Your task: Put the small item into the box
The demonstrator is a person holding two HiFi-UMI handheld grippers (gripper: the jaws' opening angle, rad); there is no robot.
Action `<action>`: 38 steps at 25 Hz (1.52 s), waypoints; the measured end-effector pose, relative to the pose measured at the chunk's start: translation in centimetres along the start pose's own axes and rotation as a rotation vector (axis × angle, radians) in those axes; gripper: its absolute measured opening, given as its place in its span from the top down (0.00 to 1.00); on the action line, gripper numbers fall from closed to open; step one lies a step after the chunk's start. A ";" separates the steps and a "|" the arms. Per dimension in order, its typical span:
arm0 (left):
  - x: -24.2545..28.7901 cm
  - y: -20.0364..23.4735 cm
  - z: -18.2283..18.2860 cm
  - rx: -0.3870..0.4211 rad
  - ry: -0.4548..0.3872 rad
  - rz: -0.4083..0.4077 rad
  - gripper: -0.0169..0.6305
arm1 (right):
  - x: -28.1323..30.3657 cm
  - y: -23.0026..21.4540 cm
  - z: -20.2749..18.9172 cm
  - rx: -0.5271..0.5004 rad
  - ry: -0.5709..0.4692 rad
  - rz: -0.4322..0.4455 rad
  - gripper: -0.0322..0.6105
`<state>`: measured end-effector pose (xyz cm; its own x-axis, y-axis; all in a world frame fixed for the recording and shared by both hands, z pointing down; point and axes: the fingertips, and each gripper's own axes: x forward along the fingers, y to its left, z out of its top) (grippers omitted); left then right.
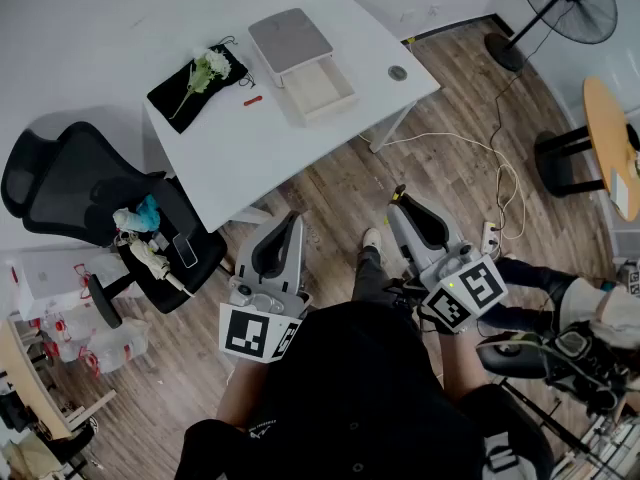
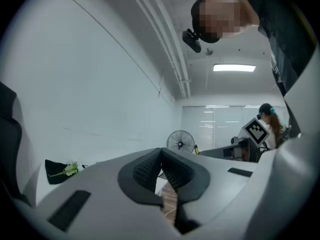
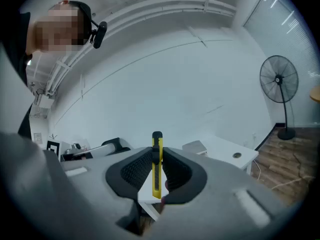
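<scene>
The right gripper [image 3: 157, 160] was pinching a yellow utility knife [image 3: 157, 171] between its ribbed black pads [image 3: 134, 170]. The knife stood upright, its dark tip poking out above the jaws. The left gripper [image 2: 161, 158] had its jaws pressed together with nothing between them. In the head view both grippers were held close in front of the person's body, over the wooden floor [image 1: 330, 193]. The left one was on the left and the right one on the right, and both pointed away toward the white table [image 1: 230, 148]. The box [image 1: 318, 88] lay open on the far right part of that table, well apart from the held knife, with its grey lid [image 1: 290, 40] just beside it on the far side. To the left of the box lay a small red thing [image 1: 252, 99], and further left a black cloth [image 1: 225, 78] with a white flower [image 1: 210, 66] on it. A black chair [image 1: 80, 188] stood by the table's near left corner, and a standing fan [image 1: 565, 3] stood far off to the right
</scene>
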<state>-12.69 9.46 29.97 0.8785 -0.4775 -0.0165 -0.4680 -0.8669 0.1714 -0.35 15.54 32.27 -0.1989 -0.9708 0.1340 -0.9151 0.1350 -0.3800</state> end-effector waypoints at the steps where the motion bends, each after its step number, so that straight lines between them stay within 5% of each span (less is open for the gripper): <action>1: -2.7 0.0 -0.3 0.001 0.007 -0.011 0.97 | -0.8 2.1 -0.8 0.014 -0.013 -0.018 0.84; 8: -18.7 2.4 -1.6 0.006 0.091 -0.056 0.97 | -5.8 15.8 -5.3 0.009 -0.069 -0.127 0.84; 15: -24.2 -0.1 -0.3 0.017 0.056 -0.104 0.97 | -9.8 22.1 -7.6 -0.029 -0.040 -0.139 0.84; 21: -25.3 -5.0 -1.5 -0.025 0.085 -0.135 0.97 | -13.6 22.8 -8.3 -0.028 -0.041 -0.133 0.84; 27: -23.4 -12.5 -2.7 0.015 0.097 -0.208 0.97 | -20.3 19.2 -8.8 -0.027 -0.047 -0.179 0.84; 38: -22.2 -20.9 -2.9 0.076 0.064 -0.173 0.97 | -27.1 15.3 -8.0 -0.079 -0.085 -0.131 0.84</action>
<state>-22.17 38.61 29.63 0.9496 -0.3126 0.0238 -0.3134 -0.9447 0.0968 -11.78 45.50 30.10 -0.0488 -0.9939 0.0989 -0.9567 0.0181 -0.2904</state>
